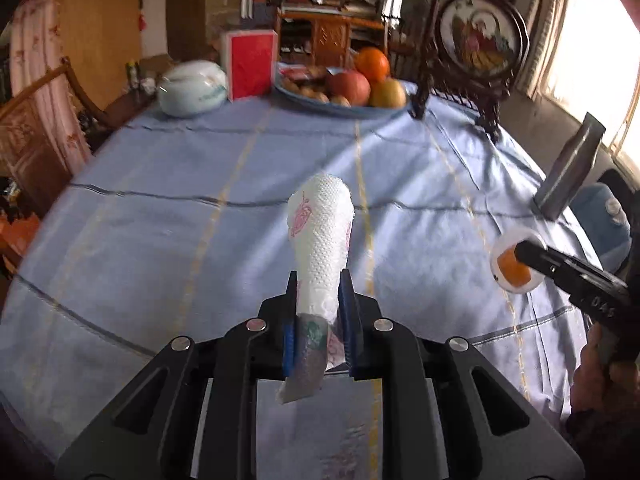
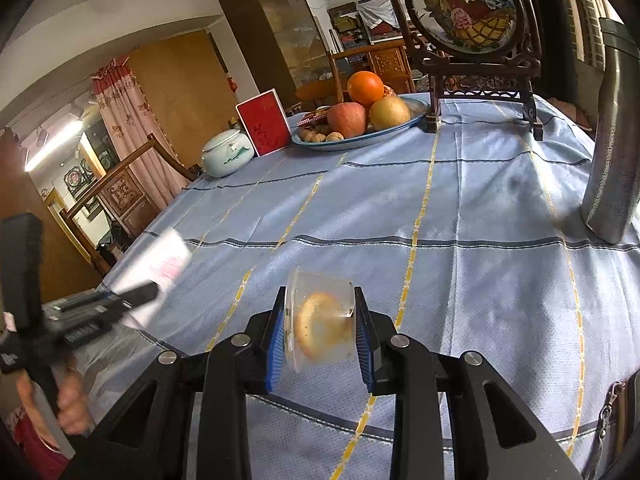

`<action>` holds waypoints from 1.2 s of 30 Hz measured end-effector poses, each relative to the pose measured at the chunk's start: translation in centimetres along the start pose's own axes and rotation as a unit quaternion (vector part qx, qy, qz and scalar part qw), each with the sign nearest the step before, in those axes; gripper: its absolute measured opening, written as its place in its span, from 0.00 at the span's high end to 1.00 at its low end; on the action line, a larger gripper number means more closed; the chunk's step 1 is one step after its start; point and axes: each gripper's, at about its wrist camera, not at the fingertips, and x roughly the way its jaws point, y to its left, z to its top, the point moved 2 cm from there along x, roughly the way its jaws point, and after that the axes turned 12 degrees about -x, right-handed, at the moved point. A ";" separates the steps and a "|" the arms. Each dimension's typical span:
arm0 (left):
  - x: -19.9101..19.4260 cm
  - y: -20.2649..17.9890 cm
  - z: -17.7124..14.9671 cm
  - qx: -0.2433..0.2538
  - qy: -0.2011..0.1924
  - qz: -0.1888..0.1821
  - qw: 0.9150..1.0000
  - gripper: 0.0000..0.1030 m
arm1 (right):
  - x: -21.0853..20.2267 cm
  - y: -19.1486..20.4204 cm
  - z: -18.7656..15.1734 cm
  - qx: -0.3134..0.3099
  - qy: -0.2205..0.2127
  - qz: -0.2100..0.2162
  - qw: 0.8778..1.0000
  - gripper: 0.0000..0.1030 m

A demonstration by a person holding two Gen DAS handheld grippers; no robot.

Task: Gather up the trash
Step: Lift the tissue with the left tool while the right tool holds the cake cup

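**Paper and plastic clamped above a blue cloth**

Tissue [image 1: 320, 240], white and dimpled with a pink printed pattern, is twisted into a long roll and pinched between the blue ribbed pads of the left gripper [image 1: 319, 300]. The jaws stand narrow, pressing the paper flat at its lower part, while the thicker end sticks out forward above the table [image 1: 160, 200]; a crumpled tail hangs behind the pads.

The right gripper [image 2: 320, 328] is closed part-way on a small clear plastic cup [image 2: 320, 320] lying on its side between the pads, its round rim facing left. Through the cloudy wall a round, browned, speckled biscuit [image 2: 316, 328] shows inside. The cup is held off the cloth.

The table wears a smooth, slightly glossy light-blue tablecloth [image 2: 480, 208] crossed by dark blue and yellow stripes. At the far side sit a shallow blue-rimmed plate [image 2: 400, 126] of fruit and nuts, a rounded white ceramic jar [image 2: 228, 156] with a lid, a flat red box [image 2: 266, 122] standing on end, and a carved dark wooden stand [image 2: 472, 60] framing a round embroidered picture. A tall speckled metal flask [image 2: 612, 140] stands at the right.
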 end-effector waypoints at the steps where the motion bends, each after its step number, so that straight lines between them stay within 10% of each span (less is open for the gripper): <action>1: -0.5 0.3 0.1 -0.003 -0.006 0.003 1.000 0.81 | 0.0 0.0 0.0 -0.001 0.001 0.001 1.000 0.70; 15: -1.3 5.2 -3.1 -0.055 -0.001 0.040 0.998 0.81 | 1.1 0.9 -0.4 -0.024 0.027 0.005 0.999 0.70; 36: -8.2 8.7 -5.7 -0.059 -0.093 0.111 0.988 0.81 | 0.6 3.0 -1.0 -0.048 0.011 0.031 0.998 0.70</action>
